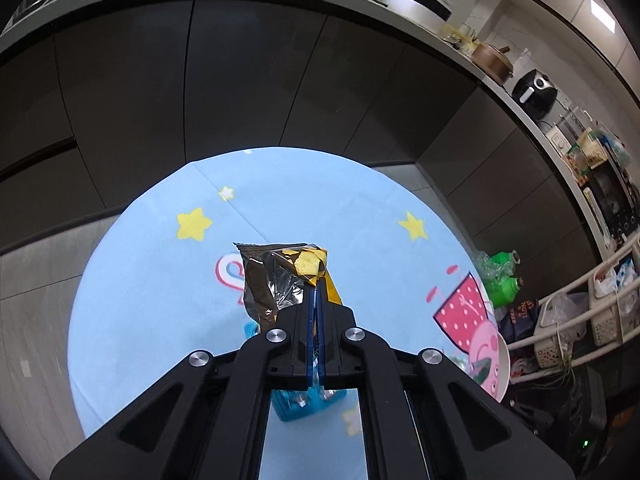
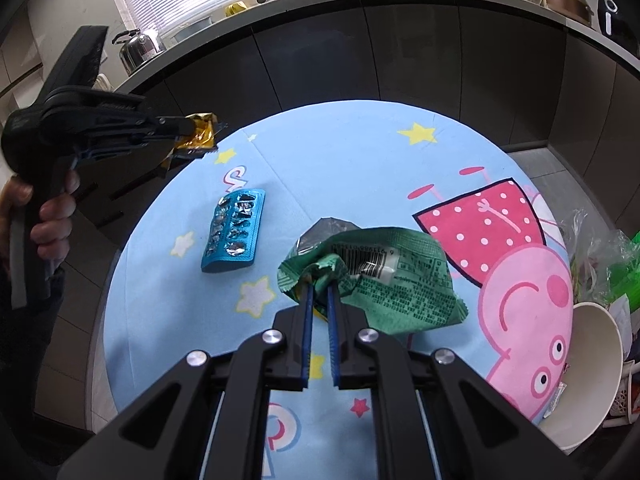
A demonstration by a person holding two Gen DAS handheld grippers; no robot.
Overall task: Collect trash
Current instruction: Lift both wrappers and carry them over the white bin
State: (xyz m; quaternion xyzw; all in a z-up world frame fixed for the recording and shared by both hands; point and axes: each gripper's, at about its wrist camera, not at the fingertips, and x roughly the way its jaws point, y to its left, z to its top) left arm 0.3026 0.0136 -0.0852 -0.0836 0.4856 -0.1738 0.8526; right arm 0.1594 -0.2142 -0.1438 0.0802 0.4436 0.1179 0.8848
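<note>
Step in hand: both wrappers lifted, carry to bin pending.
Left hand-held gripper: jaws pressed together on crumpled gold-and-silver foil wrapper, raised clear of round blue cartoon-print counter.
Right hand-held gripper: pinching crumpled green printed wrapper, above counter's middle.
Blue foil blister pack lies on counter, left of green wrapper, not yet collected.
Next: carry both off to trash receptacle, none identified with certainty; white paper bowl at counter's right edge.
</note>
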